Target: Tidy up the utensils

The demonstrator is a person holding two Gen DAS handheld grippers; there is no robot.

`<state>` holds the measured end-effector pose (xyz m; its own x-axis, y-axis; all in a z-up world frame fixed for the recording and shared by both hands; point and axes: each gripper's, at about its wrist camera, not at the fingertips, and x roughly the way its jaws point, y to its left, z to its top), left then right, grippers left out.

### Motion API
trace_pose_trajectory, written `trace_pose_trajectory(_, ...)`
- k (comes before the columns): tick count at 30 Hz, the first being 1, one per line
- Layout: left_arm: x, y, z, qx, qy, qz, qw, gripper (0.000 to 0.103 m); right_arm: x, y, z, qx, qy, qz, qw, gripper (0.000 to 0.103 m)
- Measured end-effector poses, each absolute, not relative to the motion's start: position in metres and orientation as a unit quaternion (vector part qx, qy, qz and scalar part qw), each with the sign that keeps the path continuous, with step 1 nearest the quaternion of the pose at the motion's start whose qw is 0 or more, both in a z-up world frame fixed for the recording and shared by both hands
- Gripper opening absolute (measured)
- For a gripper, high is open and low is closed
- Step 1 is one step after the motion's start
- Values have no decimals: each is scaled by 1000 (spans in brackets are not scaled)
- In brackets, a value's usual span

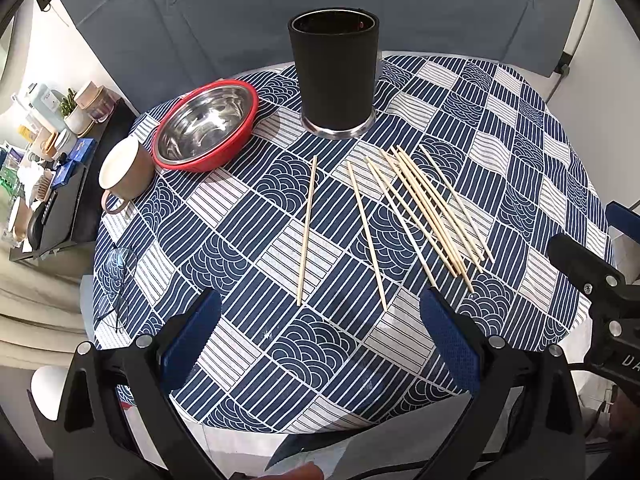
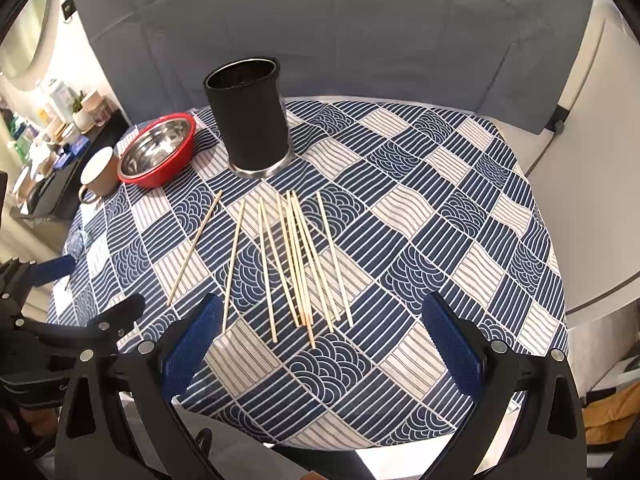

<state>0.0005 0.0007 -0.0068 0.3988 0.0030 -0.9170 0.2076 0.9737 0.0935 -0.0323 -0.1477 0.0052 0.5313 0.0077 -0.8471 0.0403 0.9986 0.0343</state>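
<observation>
Several wooden chopsticks lie loose on the blue-and-white patterned tablecloth point(image 1: 248, 264). One chopstick point(image 1: 307, 230) rests apart at the left, another point(image 1: 366, 232) is beside it, and a fanned bundle point(image 1: 432, 216) sits to the right. The same chopsticks point(image 2: 296, 260) appear in the right wrist view. Behind them stands a tall black cylindrical holder point(image 1: 334, 76) point(image 2: 250, 120), upright and looking empty. My left gripper point(image 1: 324, 332) hovers open near the front edge, before the two single sticks. My right gripper point(image 2: 324, 340) is open too, just short of the bundle's near ends. Neither holds anything.
A red bowl with a steel inside point(image 1: 206, 126) and a beige mug point(image 1: 124, 172) stand at the table's back left. Glasses point(image 1: 116, 280) lie by the left edge. A cluttered shelf point(image 1: 60, 152) is off to the left, and grey upholstery point(image 1: 280, 0) rises behind.
</observation>
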Motion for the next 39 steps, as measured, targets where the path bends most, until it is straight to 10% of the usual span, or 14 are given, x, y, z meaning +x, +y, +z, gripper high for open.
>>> trace_pose_trajectory(39,76,35,-54,92,614,-8,784,97,48,-196,-77,28,586,-52,808,95)
